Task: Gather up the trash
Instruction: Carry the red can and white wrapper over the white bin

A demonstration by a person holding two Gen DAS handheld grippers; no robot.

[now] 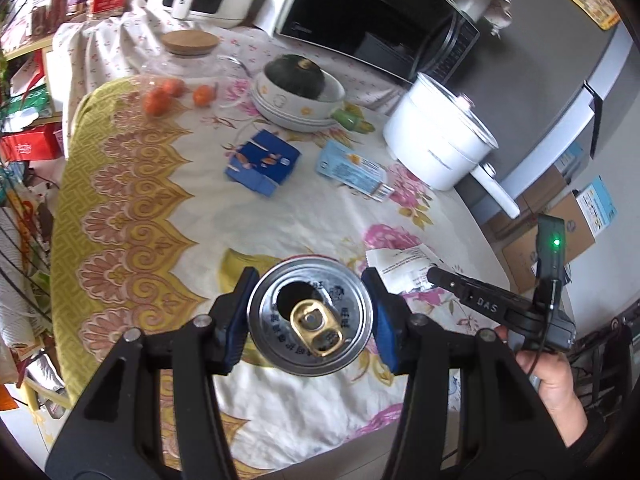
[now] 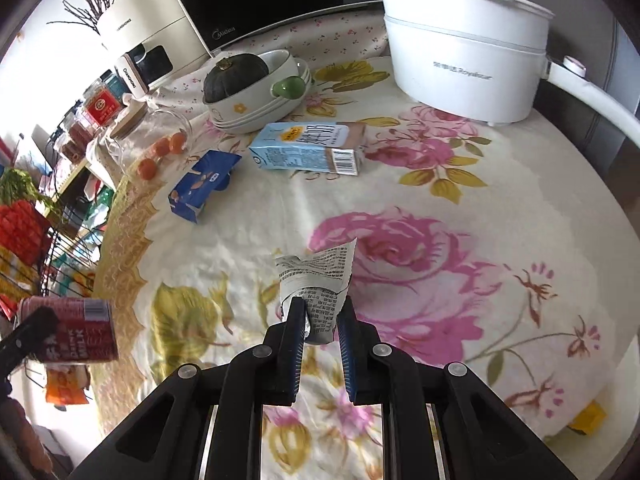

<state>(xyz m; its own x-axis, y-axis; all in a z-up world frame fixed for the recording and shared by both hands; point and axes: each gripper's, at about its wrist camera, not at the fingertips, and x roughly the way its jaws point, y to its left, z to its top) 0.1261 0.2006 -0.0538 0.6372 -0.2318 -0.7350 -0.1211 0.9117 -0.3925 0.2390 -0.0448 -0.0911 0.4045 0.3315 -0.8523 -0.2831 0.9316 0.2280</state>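
While the left gripper [image 1: 311, 314] clamps the can [image 1: 311, 316] between its pads, the right gripper [image 2: 319, 320] pinches the printed paper [image 2: 320, 276] — both raised.

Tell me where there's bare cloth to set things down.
Free: the cloth between the dark blue carton, the light blue milk carton and the right tongs, over the pink rose. Crowded: the far edge, around the stacked white bowls and white electric pot.

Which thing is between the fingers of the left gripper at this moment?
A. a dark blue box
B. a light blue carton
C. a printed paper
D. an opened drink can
D: in the left wrist view the left gripper has its blue pads against both sides of the opened drink can, while the printed paper is in the right gripper.
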